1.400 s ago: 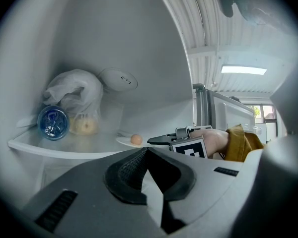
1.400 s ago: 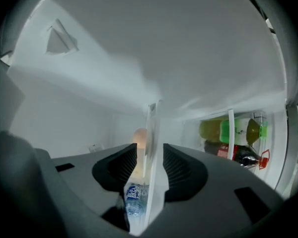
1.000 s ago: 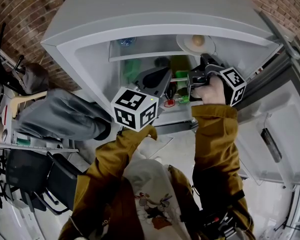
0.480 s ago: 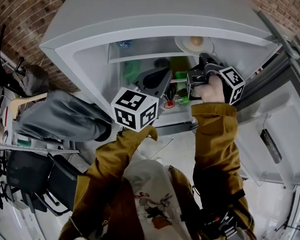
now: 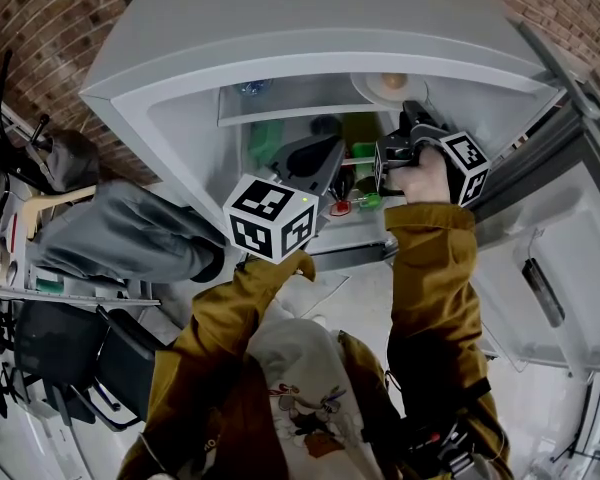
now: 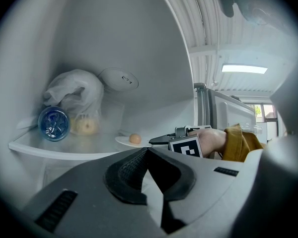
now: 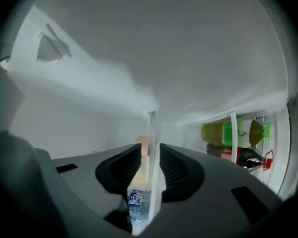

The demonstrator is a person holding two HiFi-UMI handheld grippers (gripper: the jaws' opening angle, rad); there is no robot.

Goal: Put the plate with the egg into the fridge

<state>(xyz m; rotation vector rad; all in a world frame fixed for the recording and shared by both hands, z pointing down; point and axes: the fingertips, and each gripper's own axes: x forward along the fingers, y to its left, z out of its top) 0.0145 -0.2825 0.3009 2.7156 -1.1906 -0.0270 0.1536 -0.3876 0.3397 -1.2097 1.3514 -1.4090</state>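
Note:
A white plate [image 5: 372, 92] with a brown egg [image 5: 394, 81] rests on the top shelf [image 6: 64, 150] of the open fridge [image 5: 180, 78]. My right gripper [image 5: 412, 118] reaches in level at the plate's near rim. Its jaws have just been opening and stand open, with the plate's rim [image 7: 151, 128] edge-on between them and the egg [image 7: 142, 143] behind. From the left gripper view the plate [image 6: 124, 142], the egg [image 6: 134, 139] and the right gripper [image 6: 161, 141] lie straight ahead. My left gripper [image 5: 330, 153] hangs lower, at the fridge mouth, shut and empty [image 6: 148, 150].
On the same shelf to the left lie a water bottle [image 6: 53, 124] end-on and a plastic bag [image 6: 74, 90] with a round fruit [image 6: 85, 126]. Green and dark bottles [image 7: 238, 133] stand on a lower level. The open fridge door [image 5: 560, 268] is at the right.
Hardly anything differs in the head view; both arms keep their places at the fridge and the plate stays on the shelf.

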